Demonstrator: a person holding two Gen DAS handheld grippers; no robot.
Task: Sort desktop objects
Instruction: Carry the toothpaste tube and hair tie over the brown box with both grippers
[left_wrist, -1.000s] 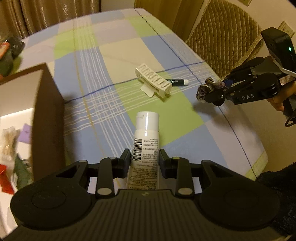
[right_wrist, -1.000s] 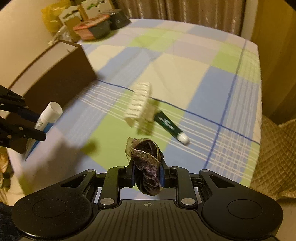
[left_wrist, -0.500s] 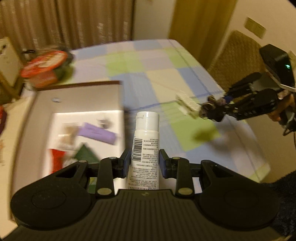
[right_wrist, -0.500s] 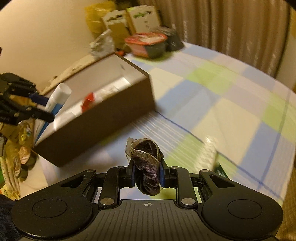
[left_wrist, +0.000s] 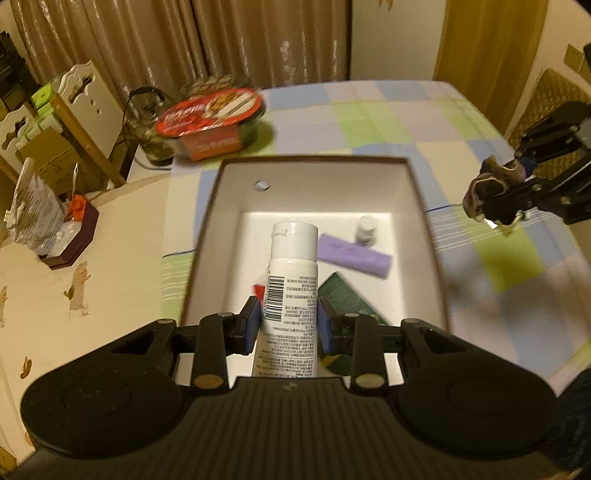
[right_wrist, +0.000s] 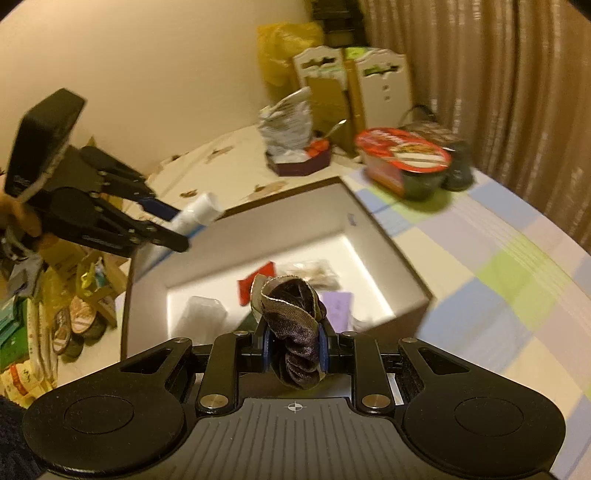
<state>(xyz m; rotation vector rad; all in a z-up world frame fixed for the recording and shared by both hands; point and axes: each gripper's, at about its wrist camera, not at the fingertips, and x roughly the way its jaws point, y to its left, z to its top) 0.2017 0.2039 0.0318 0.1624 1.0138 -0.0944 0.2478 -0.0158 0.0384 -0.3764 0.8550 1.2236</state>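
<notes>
My left gripper (left_wrist: 288, 326) is shut on a white tube (left_wrist: 291, 291) with a barcode label, held above the open brown box (left_wrist: 314, 162). The box's white inside holds a purple pack (left_wrist: 354, 253), a small white-capped bottle (left_wrist: 365, 230), a green packet (left_wrist: 343, 295) and a red wrapper. My right gripper (right_wrist: 293, 350) is shut on a dark purple scrunchie (right_wrist: 293, 314), over the box's near side (right_wrist: 413, 310). In the right wrist view the left gripper (right_wrist: 173, 225) and its white tube (right_wrist: 195, 214) hang over the box's far left rim. In the left wrist view the right gripper (left_wrist: 495, 199) hovers beside the box's right wall.
A red-lidded instant noodle bowl (left_wrist: 210, 122) and a glass jar (left_wrist: 151, 129) stand behind the box on the checked tablecloth (left_wrist: 406, 122). A small maroon box (left_wrist: 72, 236) with a crumpled bag lies on the cream cloth at left. Clutter fills the floor (right_wrist: 48, 325) below the table's edge.
Both grippers have swung from the open tablecloth, where a white clip and a pen lay, over to the box. The tube and the scrunchie stay gripped.
</notes>
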